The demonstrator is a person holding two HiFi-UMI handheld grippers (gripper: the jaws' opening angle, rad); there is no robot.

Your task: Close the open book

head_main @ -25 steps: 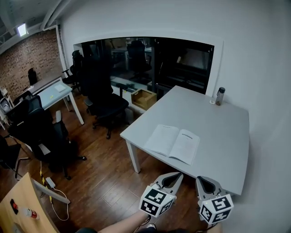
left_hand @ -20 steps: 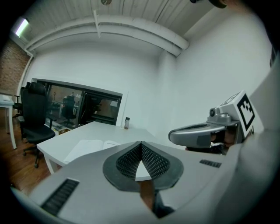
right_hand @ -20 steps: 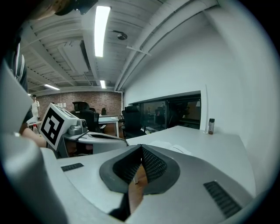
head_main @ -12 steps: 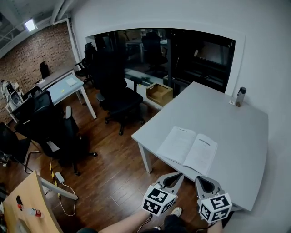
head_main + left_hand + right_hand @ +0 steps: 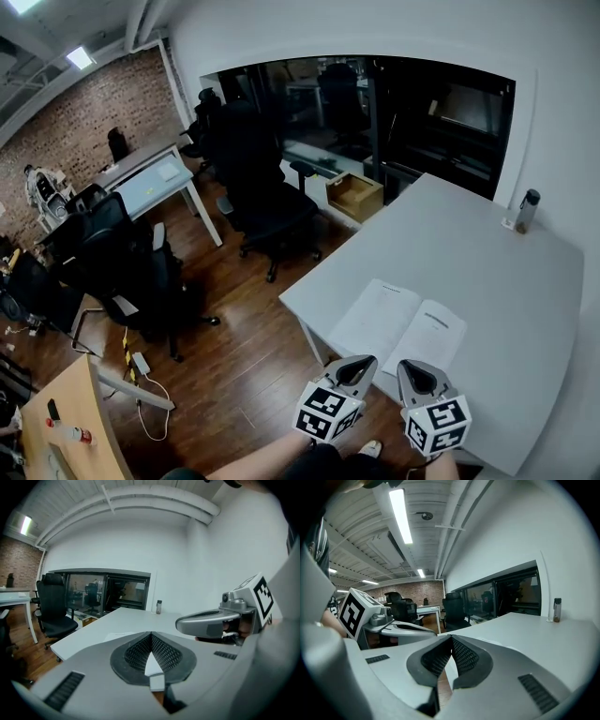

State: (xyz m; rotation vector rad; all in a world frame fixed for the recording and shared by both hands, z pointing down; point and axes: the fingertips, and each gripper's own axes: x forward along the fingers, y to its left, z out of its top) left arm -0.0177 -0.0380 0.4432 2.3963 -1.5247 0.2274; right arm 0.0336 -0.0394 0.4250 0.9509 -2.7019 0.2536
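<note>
Book: lies open and flat on the near part of the grey table, pages up, just ahead of both gripper tips and touched by neither.
Writing on the book: a short heading and lines of print on both pages, too small to read.
Left gripper: jaws closed tip to tip with nothing between them, held over the table's near edge and pointing at the left page.
Right gripper: jaws likewise pressed together and empty, just beside the left gripper and aimed at the right page.
Marker cubes: one on the rear of each gripper, with black-and-white square patterns and no letters.
Person: only a forearm and a shoe show at the bottom of the head view.
Table: pale grey top on white legs, with one corner turned toward the room.
Bottle: dark cap and clear body, upright at the far edge of the table by the white wall, well apart from the book; no label can be made out.
Wooden box: open-topped, on the floor beyond the table's far left corner.
Office chairs: black, grouped left of the table.
Window: wide dark glass in the white wall behind the chairs.
Second desk: pale top, farther left, with papers on it.
Floor: dark wood planks.
Brick wall: red, at the far left.
</note>
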